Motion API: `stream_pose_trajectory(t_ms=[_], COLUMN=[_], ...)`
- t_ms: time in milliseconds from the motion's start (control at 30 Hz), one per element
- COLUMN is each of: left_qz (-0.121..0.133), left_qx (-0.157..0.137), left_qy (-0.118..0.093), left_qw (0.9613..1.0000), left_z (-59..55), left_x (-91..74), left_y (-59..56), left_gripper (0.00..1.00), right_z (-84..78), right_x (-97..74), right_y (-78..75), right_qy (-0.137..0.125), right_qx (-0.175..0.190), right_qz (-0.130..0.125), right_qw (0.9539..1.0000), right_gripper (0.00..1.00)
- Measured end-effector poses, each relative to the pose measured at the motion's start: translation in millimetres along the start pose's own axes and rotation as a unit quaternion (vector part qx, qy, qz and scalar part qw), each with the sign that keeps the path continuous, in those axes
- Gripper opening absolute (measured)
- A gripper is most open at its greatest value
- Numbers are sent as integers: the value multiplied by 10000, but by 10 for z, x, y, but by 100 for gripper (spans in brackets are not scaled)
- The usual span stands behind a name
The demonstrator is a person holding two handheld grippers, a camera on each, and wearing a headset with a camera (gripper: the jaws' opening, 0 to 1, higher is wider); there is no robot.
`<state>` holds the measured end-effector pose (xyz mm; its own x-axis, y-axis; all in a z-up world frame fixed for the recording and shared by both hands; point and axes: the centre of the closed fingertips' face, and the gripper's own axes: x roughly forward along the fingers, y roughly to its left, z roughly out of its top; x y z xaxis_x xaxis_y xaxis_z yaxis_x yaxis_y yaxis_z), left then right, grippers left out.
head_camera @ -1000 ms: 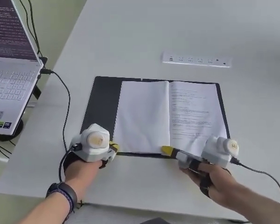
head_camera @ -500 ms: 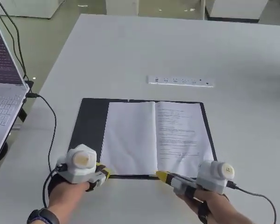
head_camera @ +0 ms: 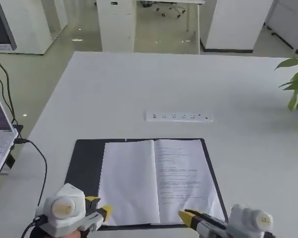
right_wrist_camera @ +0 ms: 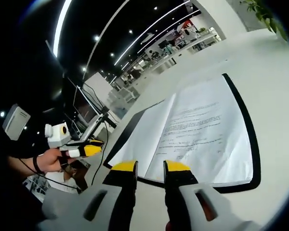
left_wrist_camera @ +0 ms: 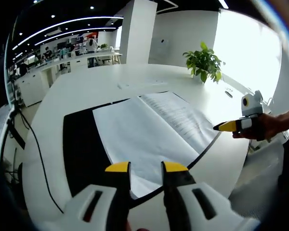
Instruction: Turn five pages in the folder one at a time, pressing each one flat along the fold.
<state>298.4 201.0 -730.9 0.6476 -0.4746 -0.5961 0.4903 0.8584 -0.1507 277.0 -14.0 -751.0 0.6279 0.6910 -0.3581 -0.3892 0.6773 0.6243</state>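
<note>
Now | left gripper: jaws narrowly apart, empty | right gripper: likewise | both by folder near edge

Both are down at the near edge, nothing gripped in either. The left tool is near left, tips aimed right and a little far, jaws a narrow gap apart. The left hand is wrapped round its back end, forearm trailing off behind. The right tool is near right, pointing left toward the other one, with the right hand clutching its rear. Its jaws look slightly parted too, though from above the tips overlap, so not 100% sure.
</note>
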Motion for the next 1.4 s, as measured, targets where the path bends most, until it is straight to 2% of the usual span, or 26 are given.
stream_pose_trajectory(t_ms=[133,233,333,500,567,700,767,867,1067,1300,1400], left_qz=[-98,-82,-129,-215,-213,-194,-172,-102,8,24,15], left_qx=[-41,17,68,200,234,217,226,178,163,183,165], left_qy=[-140,-206,-157,-94,-124,-198,-243,-390,-540,-564,-559], left_qw=[9998,9998,9998,9995,9994,9994,9993,9990,9984,9982,9983], left_z=[133,190,185,151,164,199,220,299,393,375,347], left_x=[-98,-177,-226,-323,-373,-431,-449,-504,-615,-689,-695], left_y=[-28,-34,-61,-141,-163,-180,-166,-100,23,-4,-23], left_gripper=[30,32,38,45,48,52,54,57,62,63,64], right_z=[46,71,70,144,178,245,274,307,354,355,310], right_x=[-112,-207,-283,-410,-463,-558,-610,-692,-824,-928,-940], right_y=[-46,-44,-58,-72,-58,-38,-32,-8,21,18,55], right_qy=[-95,-77,15,9,16,-71,-123,-213,-343,-461,-358], right_qx=[-73,-275,-428,-729,-897,-985,-1025,-1119,-1164,-1104,-1218], right_qz=[-152,-267,-358,-492,-546,-606,-640,-674,-767,-856,-884], right_qw=[9998,9992,9984,9961,9945,9933,9926,9912,9896,9891,9880], right_gripper=[24,29,34,44,45,48,49,52,54,55,55])
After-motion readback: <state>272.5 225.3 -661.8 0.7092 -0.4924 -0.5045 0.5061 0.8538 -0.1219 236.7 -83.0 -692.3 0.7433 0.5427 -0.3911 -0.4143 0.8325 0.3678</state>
